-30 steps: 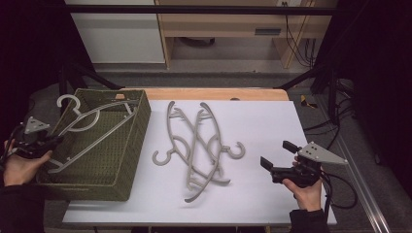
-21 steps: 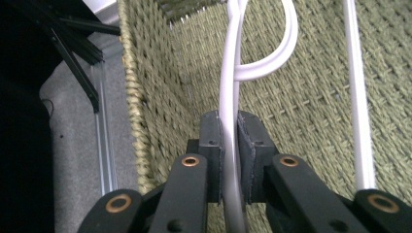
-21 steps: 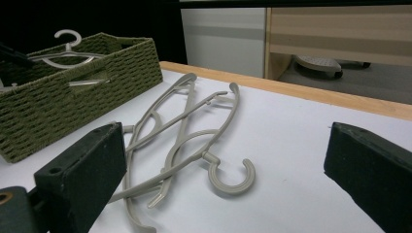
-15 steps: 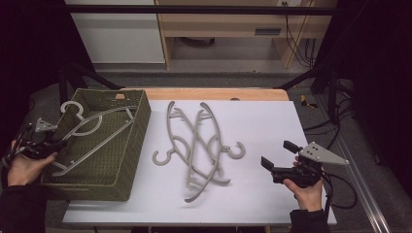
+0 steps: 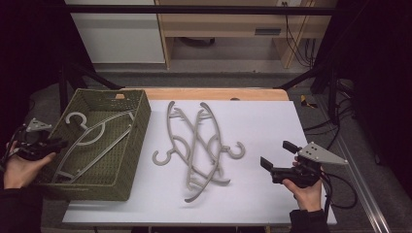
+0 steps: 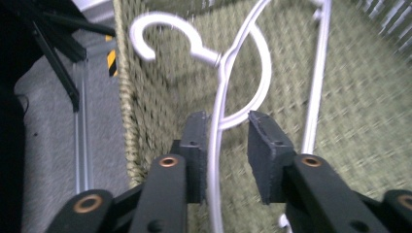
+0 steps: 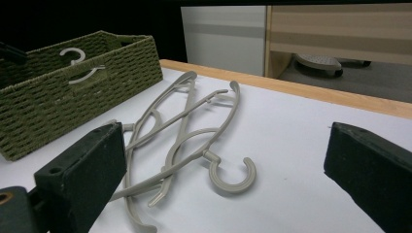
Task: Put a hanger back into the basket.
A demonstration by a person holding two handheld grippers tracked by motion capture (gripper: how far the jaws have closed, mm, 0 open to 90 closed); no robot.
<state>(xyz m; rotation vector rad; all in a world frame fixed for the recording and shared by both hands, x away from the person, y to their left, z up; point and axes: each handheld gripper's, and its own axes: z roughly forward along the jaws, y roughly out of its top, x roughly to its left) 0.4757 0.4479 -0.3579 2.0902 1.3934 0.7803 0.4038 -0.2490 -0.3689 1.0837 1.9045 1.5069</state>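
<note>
Left gripper (image 6: 226,145) at the near left edge of the green woven basket (image 5: 127,165), fingers (image 6: 197,145) just opened a narrow way, one either side of the thin arm of the white hanger (image 6: 233,63). Arm still between the fingers, a clear gap on the right side; on the left side too close to tell whether touching. In the high view, same gripper (image 5: 51,144) held by the left hand (image 5: 22,167) at the basket's left wall, white hanger (image 5: 92,138) lying flat on the basket floor, hook toward the far left corner.

Out on the white bench (image 5: 272,121), a loose pile of grey hangers (image 5: 197,145), crossed over one another, just right of the basket and apart from it. One hook (image 5: 163,156) curling toward the basket, another hook (image 5: 236,150) curling toward the right side.

Right gripper (image 5: 276,158) held low over the near right part of the bench by the right hand (image 5: 306,189), well apart from the pile, pointing toward it. Fingers (image 7: 82,170) spread wide, nothing between them. Seen along them in the right gripper view: grey hangers (image 7: 180,131) ahead, basket (image 7: 73,92) beyond to the left, wooden bench edge (image 7: 311,94) behind.
</note>
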